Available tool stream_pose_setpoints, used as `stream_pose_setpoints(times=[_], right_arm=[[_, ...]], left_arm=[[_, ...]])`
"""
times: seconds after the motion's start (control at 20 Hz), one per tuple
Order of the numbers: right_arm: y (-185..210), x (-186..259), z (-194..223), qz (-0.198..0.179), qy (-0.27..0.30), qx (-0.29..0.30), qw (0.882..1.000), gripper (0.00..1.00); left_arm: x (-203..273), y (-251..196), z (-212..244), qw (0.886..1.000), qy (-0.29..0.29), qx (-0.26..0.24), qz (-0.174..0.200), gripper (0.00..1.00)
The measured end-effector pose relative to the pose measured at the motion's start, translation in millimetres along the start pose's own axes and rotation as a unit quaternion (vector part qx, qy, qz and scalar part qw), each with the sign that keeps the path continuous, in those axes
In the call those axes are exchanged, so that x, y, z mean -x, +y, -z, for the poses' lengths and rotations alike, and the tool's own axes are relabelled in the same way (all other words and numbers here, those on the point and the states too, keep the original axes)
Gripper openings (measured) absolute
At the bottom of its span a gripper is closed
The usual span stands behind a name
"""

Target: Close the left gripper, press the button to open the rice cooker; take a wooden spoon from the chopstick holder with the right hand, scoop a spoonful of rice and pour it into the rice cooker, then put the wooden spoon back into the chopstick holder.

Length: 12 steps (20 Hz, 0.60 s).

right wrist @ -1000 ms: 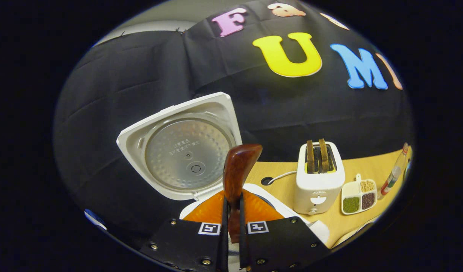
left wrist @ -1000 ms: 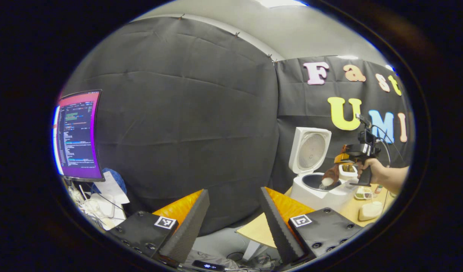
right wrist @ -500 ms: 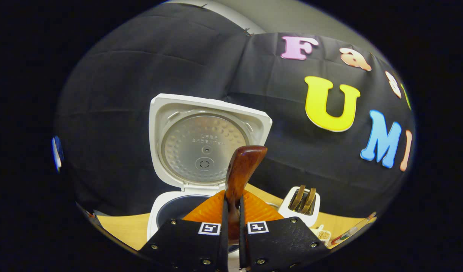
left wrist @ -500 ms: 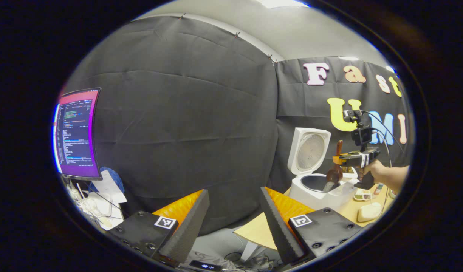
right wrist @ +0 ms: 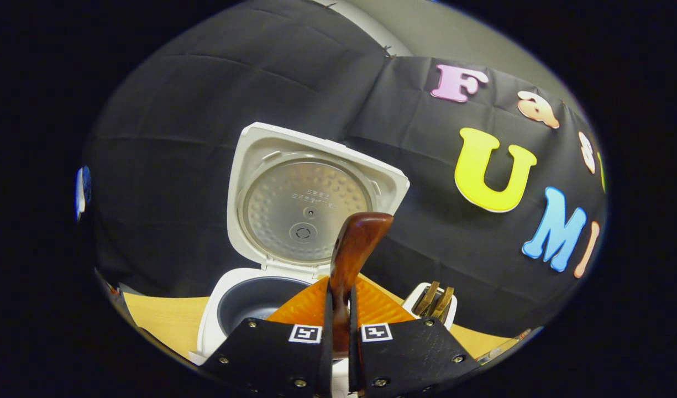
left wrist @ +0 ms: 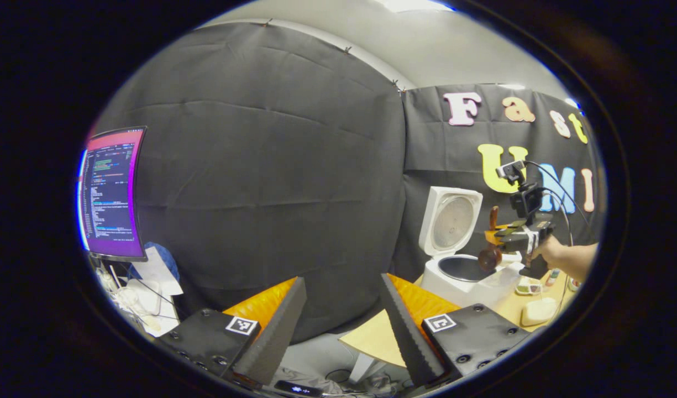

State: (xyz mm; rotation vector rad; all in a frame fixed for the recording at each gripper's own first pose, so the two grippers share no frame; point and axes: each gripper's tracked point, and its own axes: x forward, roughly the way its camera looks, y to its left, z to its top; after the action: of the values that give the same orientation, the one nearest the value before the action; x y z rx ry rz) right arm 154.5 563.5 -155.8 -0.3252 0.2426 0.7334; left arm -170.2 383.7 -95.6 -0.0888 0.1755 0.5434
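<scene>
Because the pouring looks done, my right claw (right wrist: 339, 354) stays out of it, clamped on the dark wooden spoon (right wrist: 351, 260) held upright above the open white rice cooker (right wrist: 250, 301) on the bench. My left claw (left wrist: 338, 309) hangs open, well left of the cooker.

Black cloth wall (left wrist: 272, 166) hung behind everything, a lit monitor (left wrist: 110, 193) left of it, pale ceiling (left wrist: 443, 44) above.
</scene>
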Motion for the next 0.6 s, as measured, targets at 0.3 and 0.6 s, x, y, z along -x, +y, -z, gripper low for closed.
stream_pose_setpoints(times=[0.3,0.6], right_arm=[[0.2,-3.7,3.2,-0.010,0.018,-0.148,0.989,0.12],[-5.6,-1.6,8.5,-0.026,0.036,-0.300,0.953,0.12]], left_arm=[[-0.3,6.1,0.3,1.000,-0.001,0.008,-0.009,0.91],[-1.5,5.0,0.2,1.000,-0.003,-0.005,-0.010,0.96]])
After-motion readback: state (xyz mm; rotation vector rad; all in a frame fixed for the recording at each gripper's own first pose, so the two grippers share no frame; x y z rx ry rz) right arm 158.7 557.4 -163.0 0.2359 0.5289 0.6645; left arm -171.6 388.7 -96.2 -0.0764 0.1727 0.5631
